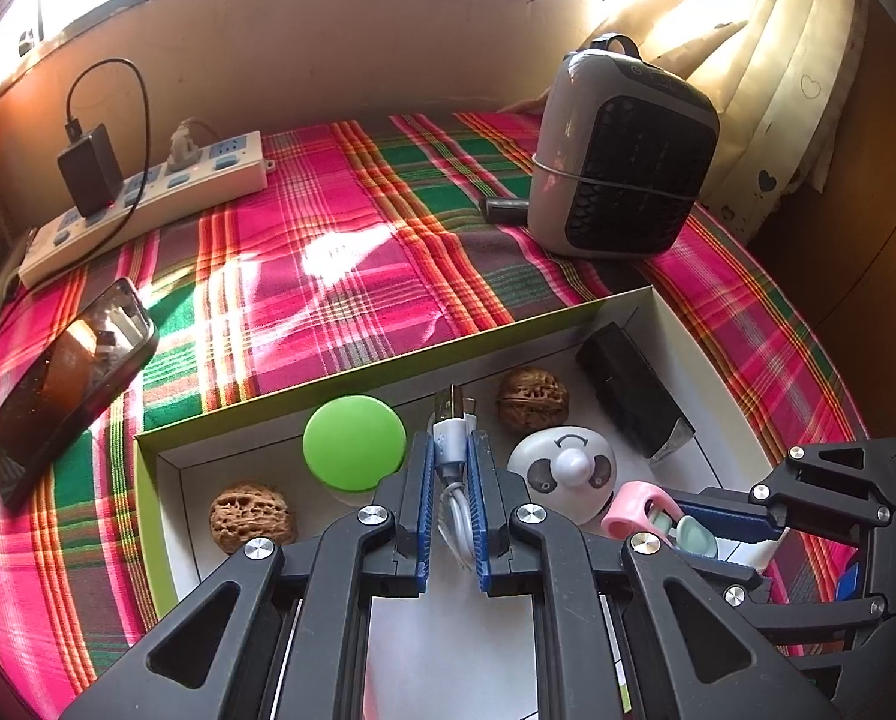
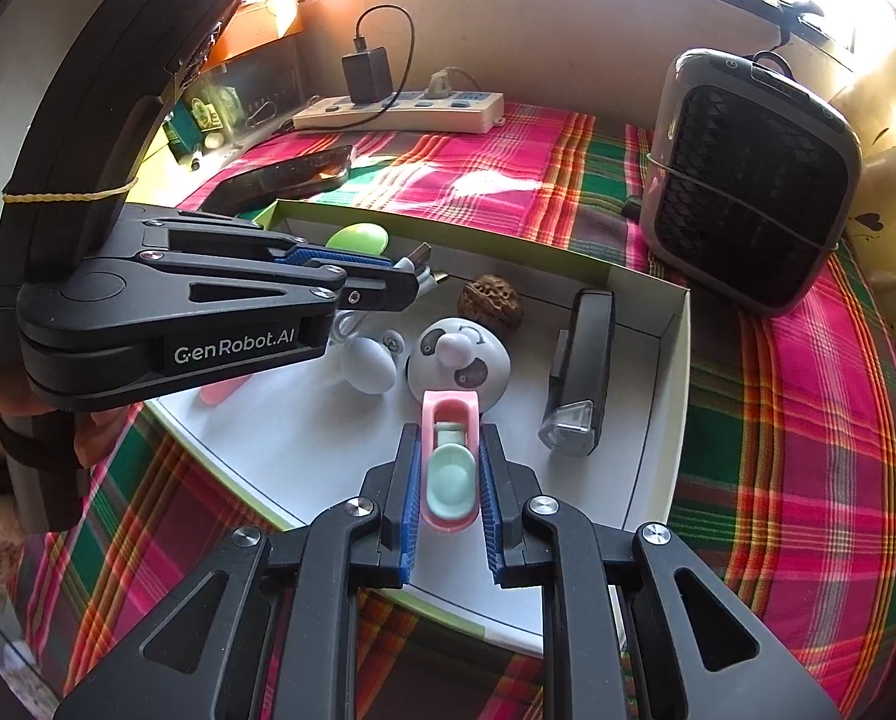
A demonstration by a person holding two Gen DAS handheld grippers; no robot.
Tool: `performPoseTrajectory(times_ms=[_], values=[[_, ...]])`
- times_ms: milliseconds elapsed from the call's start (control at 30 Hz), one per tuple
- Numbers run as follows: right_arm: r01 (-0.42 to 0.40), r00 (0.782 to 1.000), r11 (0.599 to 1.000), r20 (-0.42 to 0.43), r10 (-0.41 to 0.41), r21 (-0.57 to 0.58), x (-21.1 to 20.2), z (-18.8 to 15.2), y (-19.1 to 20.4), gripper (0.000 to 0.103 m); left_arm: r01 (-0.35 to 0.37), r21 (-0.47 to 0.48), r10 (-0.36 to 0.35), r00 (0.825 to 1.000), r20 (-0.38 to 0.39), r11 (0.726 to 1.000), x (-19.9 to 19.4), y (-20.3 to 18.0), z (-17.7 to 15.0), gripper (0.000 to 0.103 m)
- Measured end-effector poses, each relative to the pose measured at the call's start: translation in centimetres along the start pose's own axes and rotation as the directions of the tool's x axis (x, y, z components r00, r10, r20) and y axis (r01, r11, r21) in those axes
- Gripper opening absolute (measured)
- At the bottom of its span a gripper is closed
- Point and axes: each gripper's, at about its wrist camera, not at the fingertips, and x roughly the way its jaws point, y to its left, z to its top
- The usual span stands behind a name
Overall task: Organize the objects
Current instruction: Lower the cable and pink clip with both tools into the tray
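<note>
From the left wrist view, the left hand-held gripper [image 1: 449, 468] is clamped on a white USB cable [image 1: 451, 450], its metal plug poking out past the blue pads above the white box [image 1: 658, 306]. Inside the box lie a green disc [image 1: 354, 441], two walnuts [image 1: 532, 399], a panda-faced ball [image 1: 562, 471] and a black stapler-like block [image 1: 634, 399]. The box rests on a plaid cloth [image 1: 328, 276] covering the counter, with a phone [image 1: 70, 384], a power strip [image 1: 148, 204] and a small heater [image 1: 622, 162] beyond it.

From the right wrist view, the right hand-held gripper [image 2: 451, 498] is closed on a pink and mint clip-like toy [image 2: 450, 468], held low over the box floor just in front of the panda ball.

Both items seem ready to be set down. A good placement would lower each into a bare patch of the box, the cable between disc and walnut, the toy clear of the ball, and release only once it rests, so nothing rolls or knocks its neighbours.
</note>
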Motion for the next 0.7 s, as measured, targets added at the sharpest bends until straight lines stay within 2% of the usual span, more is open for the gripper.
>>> performPoseTrajectory(times_ms=[700], values=[[0.014,1.0,1.0,-0.02,-0.014,-0.004,0.44,-0.12,0.11,0.018,-0.001,-0.007,0.001,1.0,-0.031,1.0,1.09,-0.07,-0.06,0.01]])
